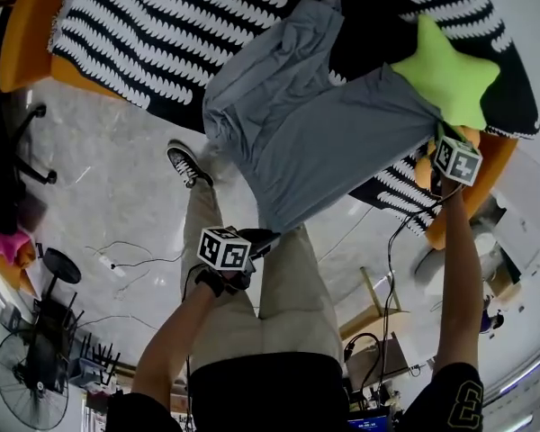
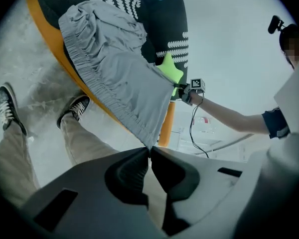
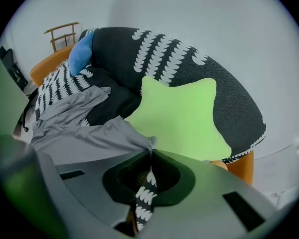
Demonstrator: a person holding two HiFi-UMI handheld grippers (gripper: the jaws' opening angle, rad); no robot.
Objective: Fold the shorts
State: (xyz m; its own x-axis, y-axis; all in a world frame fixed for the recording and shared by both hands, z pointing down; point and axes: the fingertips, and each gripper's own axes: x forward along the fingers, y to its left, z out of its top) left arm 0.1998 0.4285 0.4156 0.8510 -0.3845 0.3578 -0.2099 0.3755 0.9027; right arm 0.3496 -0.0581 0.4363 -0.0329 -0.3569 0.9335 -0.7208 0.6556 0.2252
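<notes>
- The grey, soft-fabric shorts (image 1: 315, 133) hang stretched in the air between the two tongs, in the middle of the head view. Their far end at 12 o'clock drapes onto the black throw with white scalloped stripes (image 1: 153, 25) that covers the orange sofa (image 1: 27, 34).
- No fold shows in the cloth yet. It looks like a single spread sheet with some bunching near the waistband, so I judge the task to be at its start: the garment is picked up and opened out, and every fold is left to do.
- The left gripper (image 1: 268, 237) sits at 7 o'clock of the shorts, clenched on a lower corner. In its own view the jaws pinch the grey tip with no gap.
- The right gripper (image 1: 435, 133) is at 3 o'clock, just beside the lime-green star-shaped cushion (image 1: 450, 75). Its jaws are likewise clamped on a gathered corner of the shorts.
- The left arm is bent at the elbow and reaches in from 7 o'clock, its tong only slightly tipped down.
- The right arm is stretched nearly straight from 5 o'clock toward 2 o'clock, its tong angled steeply downward over the sofa edge.
</notes>
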